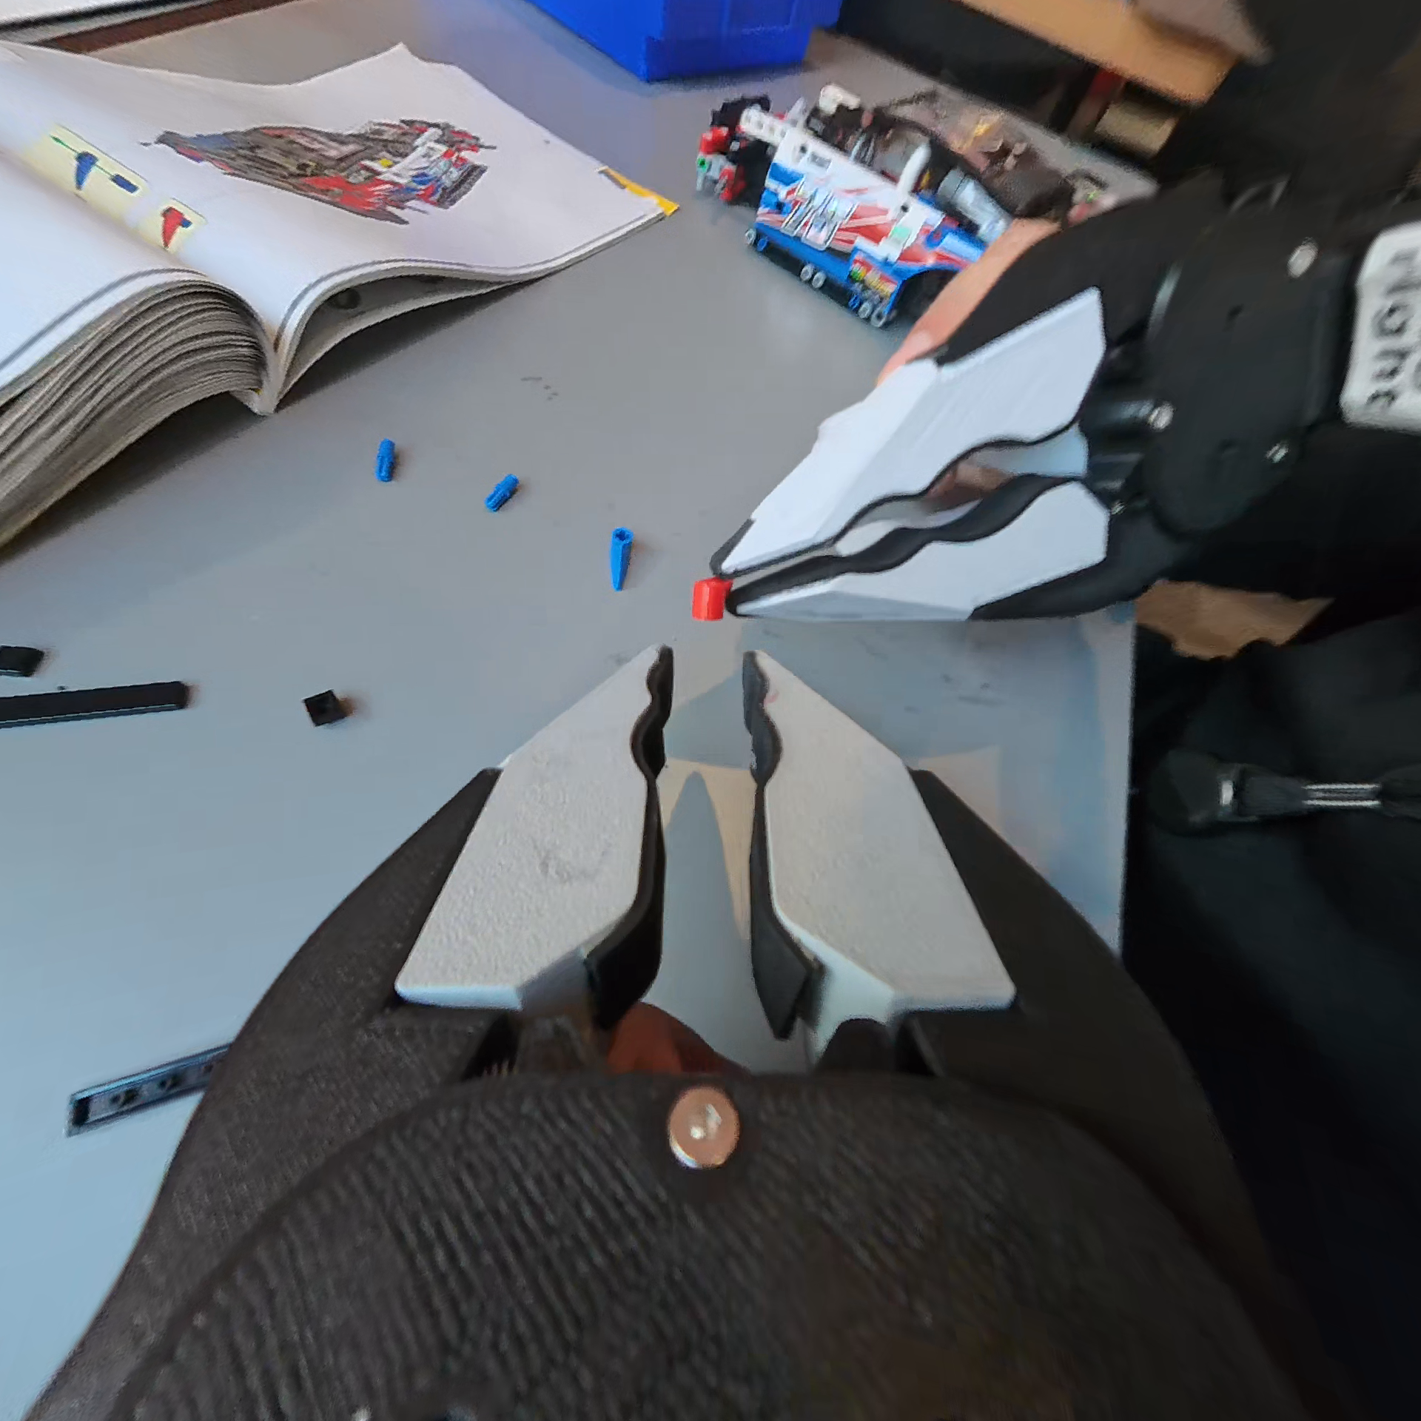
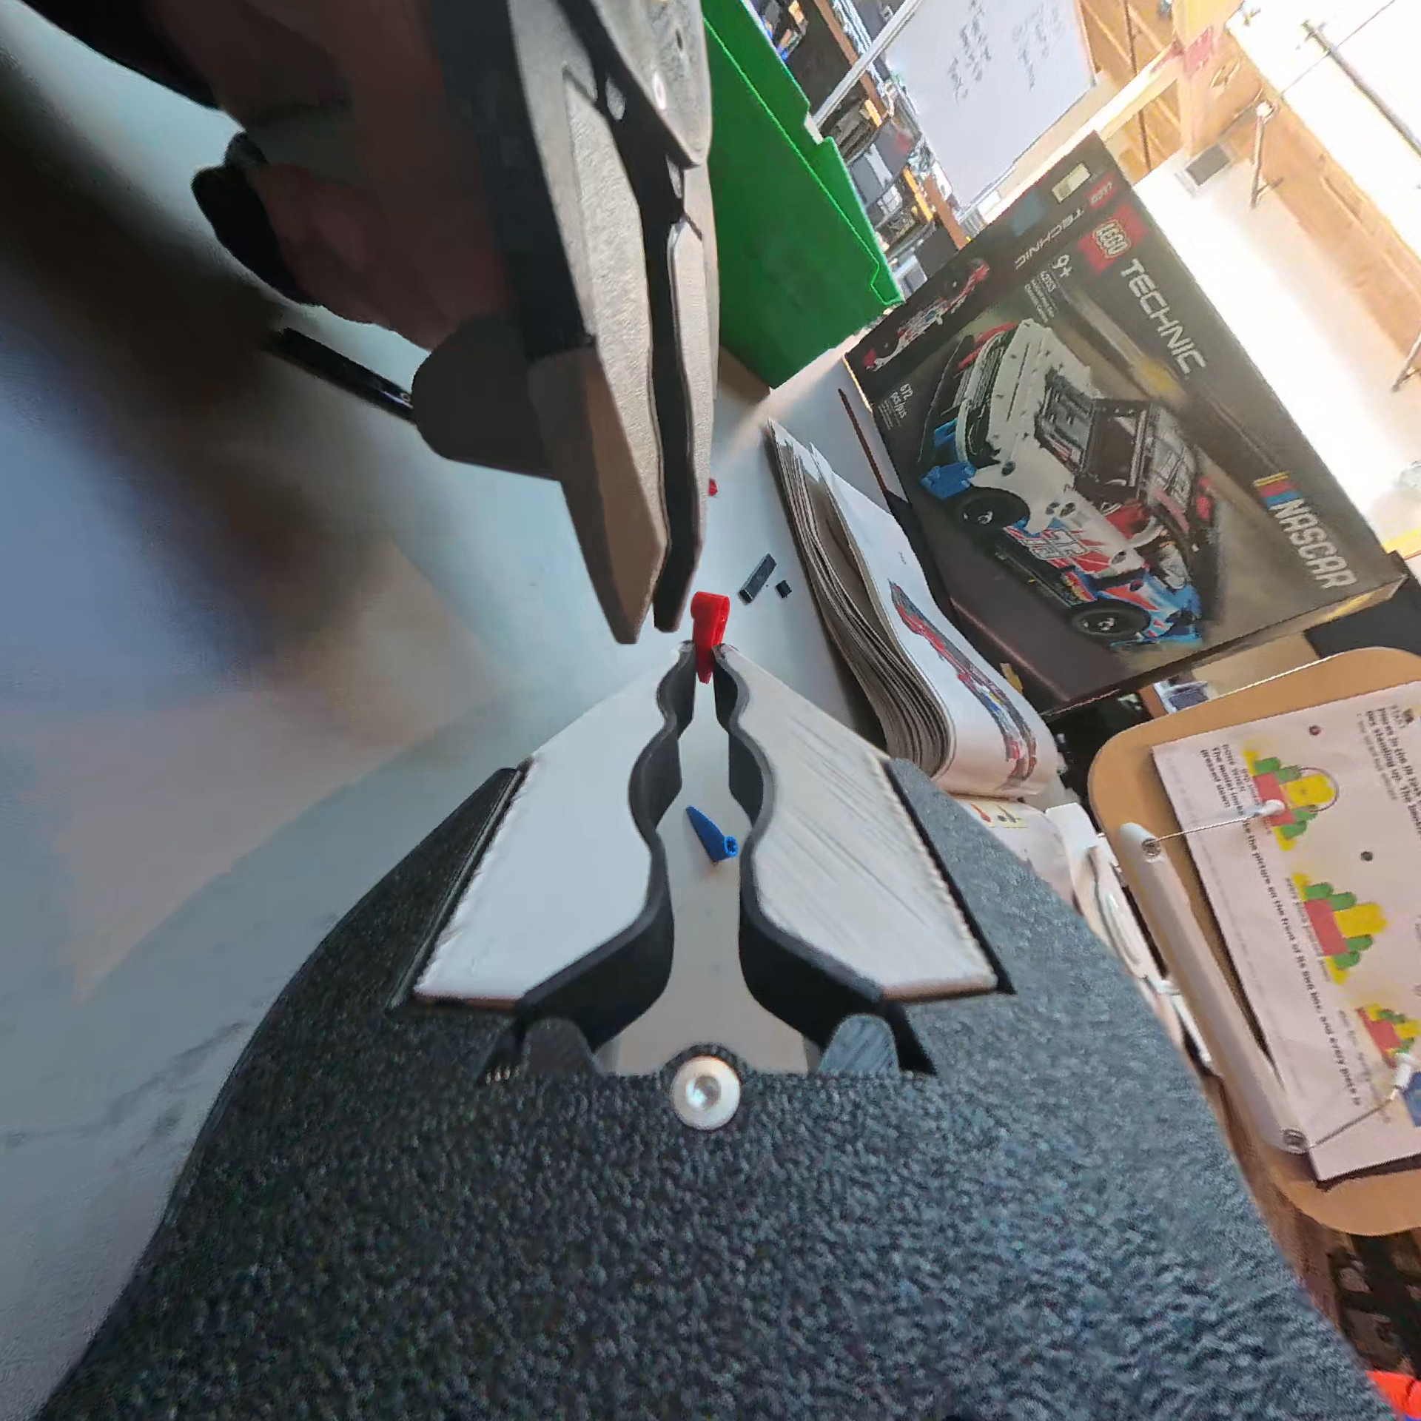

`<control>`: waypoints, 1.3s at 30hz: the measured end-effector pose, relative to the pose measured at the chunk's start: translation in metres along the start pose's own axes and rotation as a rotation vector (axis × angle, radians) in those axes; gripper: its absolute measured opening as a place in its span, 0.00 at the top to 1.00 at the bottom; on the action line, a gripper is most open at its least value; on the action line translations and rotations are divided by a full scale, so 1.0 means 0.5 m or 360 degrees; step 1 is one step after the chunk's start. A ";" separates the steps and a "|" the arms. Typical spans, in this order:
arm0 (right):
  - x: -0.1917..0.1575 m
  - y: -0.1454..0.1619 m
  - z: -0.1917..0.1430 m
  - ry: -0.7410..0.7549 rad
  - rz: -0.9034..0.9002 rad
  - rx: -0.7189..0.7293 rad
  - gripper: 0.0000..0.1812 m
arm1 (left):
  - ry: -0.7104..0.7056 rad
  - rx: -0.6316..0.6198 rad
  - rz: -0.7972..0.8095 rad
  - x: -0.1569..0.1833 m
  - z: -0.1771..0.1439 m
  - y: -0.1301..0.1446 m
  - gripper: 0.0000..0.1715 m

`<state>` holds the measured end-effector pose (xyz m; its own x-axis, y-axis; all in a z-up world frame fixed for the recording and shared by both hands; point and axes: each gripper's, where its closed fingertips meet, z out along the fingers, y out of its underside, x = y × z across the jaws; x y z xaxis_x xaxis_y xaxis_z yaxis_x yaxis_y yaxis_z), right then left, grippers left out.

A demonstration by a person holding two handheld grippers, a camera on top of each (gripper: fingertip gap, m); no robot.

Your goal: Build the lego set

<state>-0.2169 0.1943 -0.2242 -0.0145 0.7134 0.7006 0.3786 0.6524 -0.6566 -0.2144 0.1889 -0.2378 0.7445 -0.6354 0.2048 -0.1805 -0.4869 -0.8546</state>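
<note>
**Red piece pinched at R gripper tip**

R gripper is clamped on a small red lego piece, centre of the right wrist view. L gripper is released w/ nothing between its tips, just below the red piece. Blue pins lie mid-left on the grey table; open instruction booklet upper left, part-built car top centre-right.
</note>
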 end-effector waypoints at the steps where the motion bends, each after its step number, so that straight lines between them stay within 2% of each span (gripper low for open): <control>1: -0.001 -0.002 0.000 0.0012 -0.0032 0.0001 0.98 | 0.0030 0.0025 -0.0029 0.002 -0.003 -0.006 0.91; 7: -0.011 -0.009 0.000 0.0072 -0.0248 -0.0030 0.98 | 0.0090 0.0080 -0.0059 0.009 -0.012 -0.016 0.93; 12: -0.017 -0.011 0.000 0.0061 -0.0260 -0.0027 0.98 | 0.0084 0.0088 0.0013 0.013 -0.013 -0.015 0.97; 16: -0.007 -0.004 -0.006 -0.0008 -0.0024 -0.0002 0.99 | -0.0027 0.0018 0.0113 -0.008 -0.013 0.005 0.97; 19: 0.050 0.017 -0.012 0.0035 0.0412 0.0022 0.99 | -0.0194 -0.0026 0.0282 -0.033 -0.018 0.013 0.98; 21: 0.094 0.070 0.002 0.0112 0.0694 -0.0113 0.99 | -0.0264 -0.0012 0.0368 -0.041 -0.016 0.013 0.97; 24: 0.101 0.161 0.037 0.0040 0.0869 -0.0501 0.84 | -0.0307 -0.0015 0.0442 -0.041 -0.013 0.013 0.98; 25: 0.099 0.176 0.044 0.0008 0.0888 -0.0578 0.83 | -0.0337 -0.0008 0.0491 -0.041 -0.013 0.011 0.98; 30: 0.101 0.191 0.058 -0.0157 0.0881 -0.0680 0.87 | -0.0431 -0.0096 0.0694 -0.037 -0.013 0.016 0.98; 34: 0.088 0.207 0.064 -0.0319 0.0914 -0.0740 0.84 | -0.0474 -0.0101 0.0753 -0.043 -0.017 0.014 0.98; 39: 0.079 0.225 0.072 -0.0409 0.0872 -0.0787 0.83 | -0.0492 -0.0073 0.0780 -0.041 -0.027 0.005 0.98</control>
<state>-0.2082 0.3050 -0.2804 0.1028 0.9771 0.1861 0.7614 0.0431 -0.6468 -0.2388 0.1925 -0.2377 0.7188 -0.5919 -0.3646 -0.5742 -0.2098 -0.7914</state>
